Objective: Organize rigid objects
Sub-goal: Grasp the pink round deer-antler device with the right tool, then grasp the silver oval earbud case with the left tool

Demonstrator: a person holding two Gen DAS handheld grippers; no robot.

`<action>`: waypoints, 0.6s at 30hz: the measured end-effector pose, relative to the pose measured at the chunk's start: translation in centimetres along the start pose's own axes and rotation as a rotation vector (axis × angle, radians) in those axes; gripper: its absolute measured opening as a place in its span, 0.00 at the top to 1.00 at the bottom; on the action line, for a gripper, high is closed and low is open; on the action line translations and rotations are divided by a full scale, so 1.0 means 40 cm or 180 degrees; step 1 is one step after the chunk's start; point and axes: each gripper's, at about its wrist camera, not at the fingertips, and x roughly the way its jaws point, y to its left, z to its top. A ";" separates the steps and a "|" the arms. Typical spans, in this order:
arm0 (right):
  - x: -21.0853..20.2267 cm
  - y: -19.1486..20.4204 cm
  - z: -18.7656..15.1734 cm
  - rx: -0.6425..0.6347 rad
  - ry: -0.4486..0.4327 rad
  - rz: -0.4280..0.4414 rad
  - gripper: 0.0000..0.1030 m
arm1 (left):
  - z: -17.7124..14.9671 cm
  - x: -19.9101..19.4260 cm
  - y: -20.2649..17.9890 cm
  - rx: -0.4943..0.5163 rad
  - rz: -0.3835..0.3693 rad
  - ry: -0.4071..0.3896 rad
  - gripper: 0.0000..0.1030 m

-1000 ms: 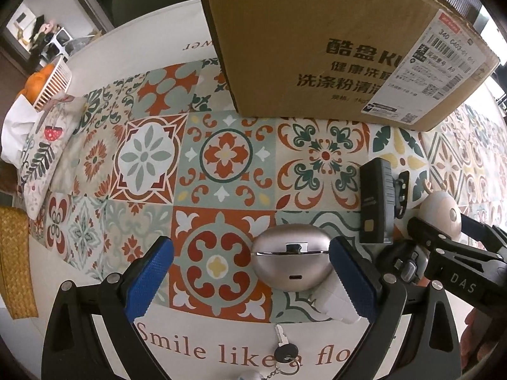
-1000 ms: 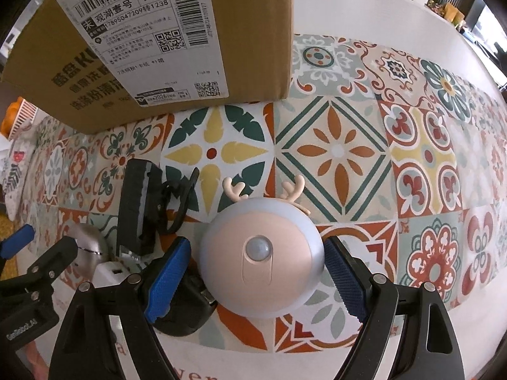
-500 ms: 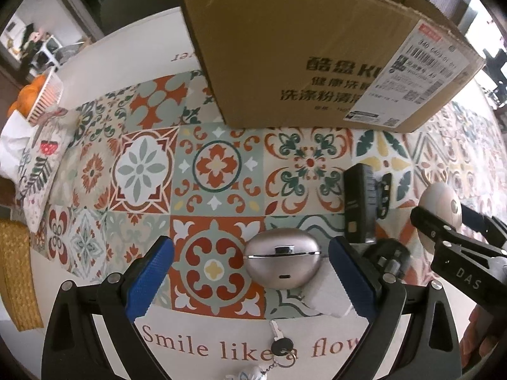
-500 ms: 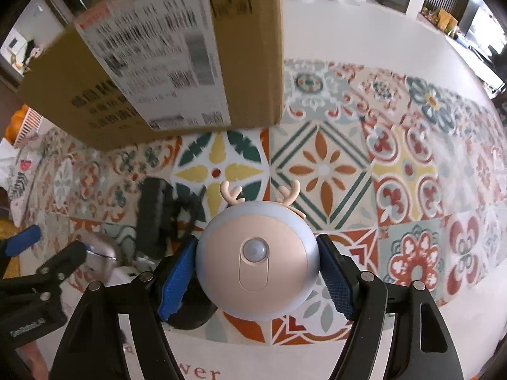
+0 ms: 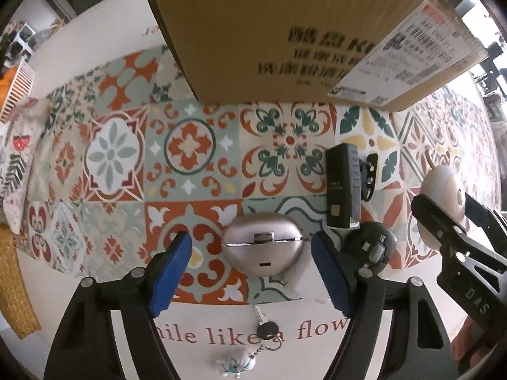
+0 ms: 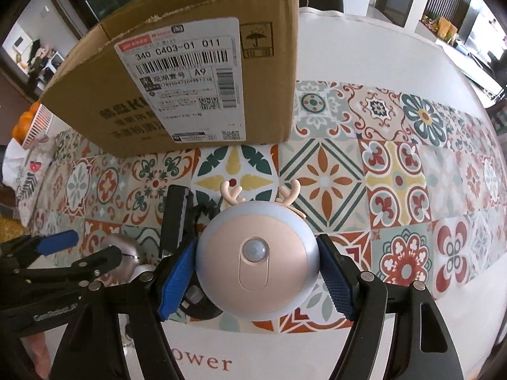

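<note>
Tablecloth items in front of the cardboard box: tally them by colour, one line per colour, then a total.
Black: 2, the upright rectangular device and the round black gadget
Silver: 1, the oval case
Pink and pale blue: 1, the antlered round light
Black-headed key with pale charm: 1, the key ring
Total: 5

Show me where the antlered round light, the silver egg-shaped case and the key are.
antlered round light [image 6: 255, 259]: right wrist view, on its peach front face.
silver egg-shaped case [image 5: 262, 247]: left wrist view, on its lid seam.
key [image 5: 267, 329]: left wrist view, on its black head.
</note>
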 end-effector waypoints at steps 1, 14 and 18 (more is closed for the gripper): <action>0.002 -0.002 -0.001 0.0001 0.0011 -0.0010 0.28 | 0.001 0.006 -0.003 0.0003 -0.0013 0.0021 0.28; 0.026 -0.022 0.003 -0.0001 0.0100 -0.0038 0.28 | 0.008 0.063 -0.022 -0.0111 -0.0022 0.0156 0.35; 0.035 -0.013 0.005 -0.0028 0.0118 -0.0030 0.28 | 0.008 0.078 -0.018 -0.0147 0.0015 0.0158 0.37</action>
